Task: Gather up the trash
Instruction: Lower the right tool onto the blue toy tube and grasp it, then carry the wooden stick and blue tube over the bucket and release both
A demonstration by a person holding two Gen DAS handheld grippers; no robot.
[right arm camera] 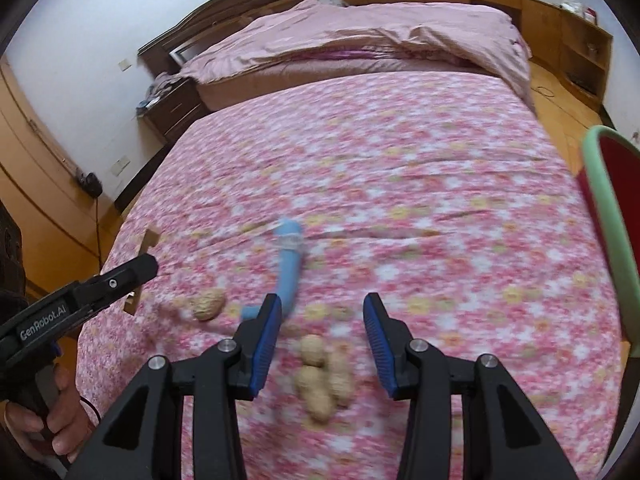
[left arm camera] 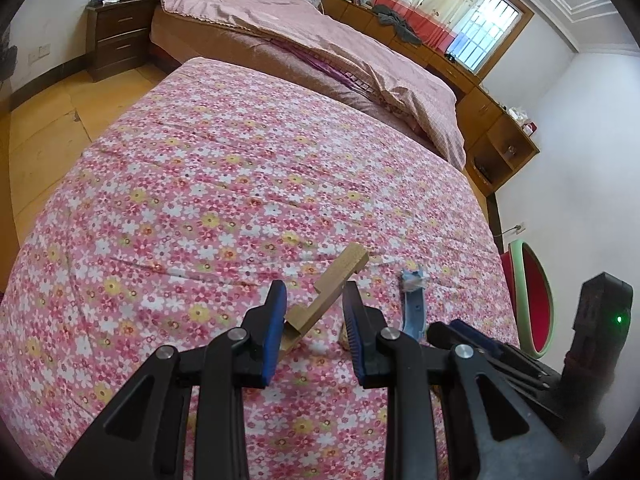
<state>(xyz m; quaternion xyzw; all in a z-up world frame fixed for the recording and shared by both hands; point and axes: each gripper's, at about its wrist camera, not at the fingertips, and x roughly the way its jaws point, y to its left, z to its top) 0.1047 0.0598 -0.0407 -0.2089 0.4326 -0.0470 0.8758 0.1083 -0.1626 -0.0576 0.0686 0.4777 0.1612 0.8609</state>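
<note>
My left gripper (left arm camera: 314,316) is shut on a tan cardboard strip (left arm camera: 340,276) that slants up between its blue pads, above the flowered bedspread (left arm camera: 224,184). Seen from the right wrist, that gripper (right arm camera: 138,268) sits at the left with the strip (right arm camera: 150,240) poking out of it. My right gripper (right arm camera: 322,302) stands open with nothing between its fingers. It hovers over a small pile of peanuts (right arm camera: 320,380). One more peanut (right arm camera: 208,304) lies to the left. A light blue plastic piece (right arm camera: 289,264) lies just ahead of the left finger; it also shows as the blue piece (left arm camera: 412,304) in the left wrist view.
A red bin with a green rim (right arm camera: 612,240) stands off the bed's right side, also visible as the bin (left arm camera: 528,292). A second bed with a pink quilt (left arm camera: 280,28) lies beyond. A person's hand (right arm camera: 48,420) grips the left tool. Wooden floor (left arm camera: 44,128) lies to the left.
</note>
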